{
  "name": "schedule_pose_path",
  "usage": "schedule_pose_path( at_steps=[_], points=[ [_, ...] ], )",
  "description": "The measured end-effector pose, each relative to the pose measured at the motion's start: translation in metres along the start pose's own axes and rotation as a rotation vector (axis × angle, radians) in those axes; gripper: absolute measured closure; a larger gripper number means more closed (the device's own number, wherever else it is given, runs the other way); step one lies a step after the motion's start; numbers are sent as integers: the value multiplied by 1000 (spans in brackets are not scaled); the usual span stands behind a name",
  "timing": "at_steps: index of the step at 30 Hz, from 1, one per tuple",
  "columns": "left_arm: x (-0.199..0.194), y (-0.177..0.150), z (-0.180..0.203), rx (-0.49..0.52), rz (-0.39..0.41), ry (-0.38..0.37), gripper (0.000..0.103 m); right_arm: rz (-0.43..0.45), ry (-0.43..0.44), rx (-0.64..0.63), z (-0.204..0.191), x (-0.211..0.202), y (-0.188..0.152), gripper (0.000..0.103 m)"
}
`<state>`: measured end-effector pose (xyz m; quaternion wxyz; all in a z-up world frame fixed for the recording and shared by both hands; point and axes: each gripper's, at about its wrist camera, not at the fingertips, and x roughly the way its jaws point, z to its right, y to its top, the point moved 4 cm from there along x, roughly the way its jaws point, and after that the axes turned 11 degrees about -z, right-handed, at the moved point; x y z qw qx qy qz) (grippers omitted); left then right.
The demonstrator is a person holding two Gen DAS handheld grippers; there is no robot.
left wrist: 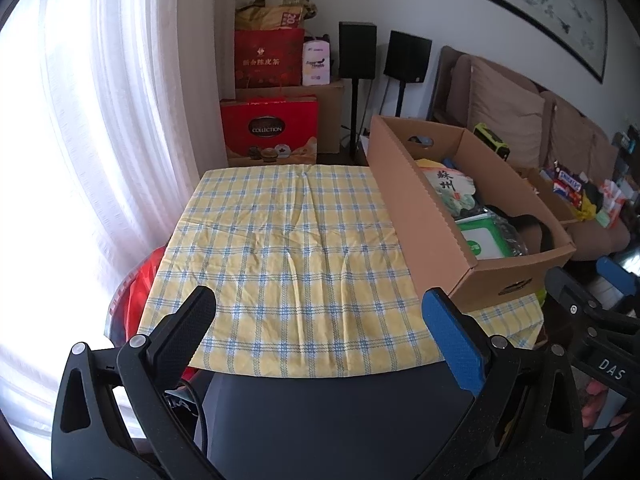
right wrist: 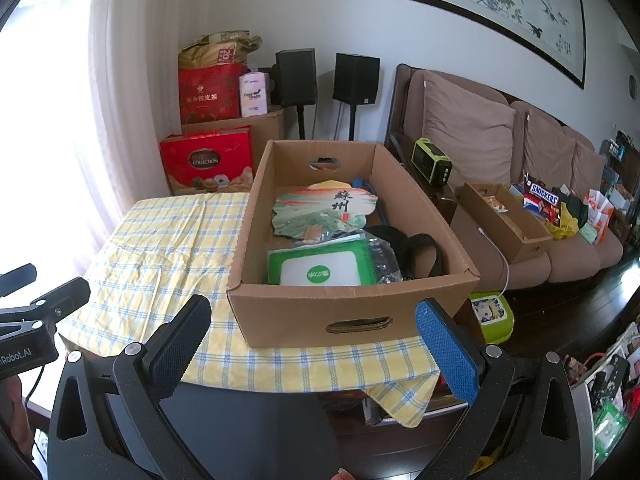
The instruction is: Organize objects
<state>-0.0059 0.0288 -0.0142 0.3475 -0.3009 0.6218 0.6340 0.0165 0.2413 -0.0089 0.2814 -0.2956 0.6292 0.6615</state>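
Note:
A cardboard box stands on the right side of a table under a yellow and blue checked cloth. Inside lie a painted paper fan, a green and white packet and a black strap. The same box shows at the right in the left wrist view. My left gripper hangs open over the cloth's near edge, nothing between its fingers. My right gripper is open too, just short of the box's near wall. The other gripper's body shows at the left.
Red gift boxes and two black speakers stand against the far wall. A brown sofa at the right carries a second shallow box and snack packets. A green lidded tub sits on the floor beside the table.

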Motion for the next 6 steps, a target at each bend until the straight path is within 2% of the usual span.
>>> schedule_pose_path(
  at_steps=[6],
  points=[
    [-1,0,1,6,2,7,0,-1,-2,-1,-1,1,0,0]
  ],
)
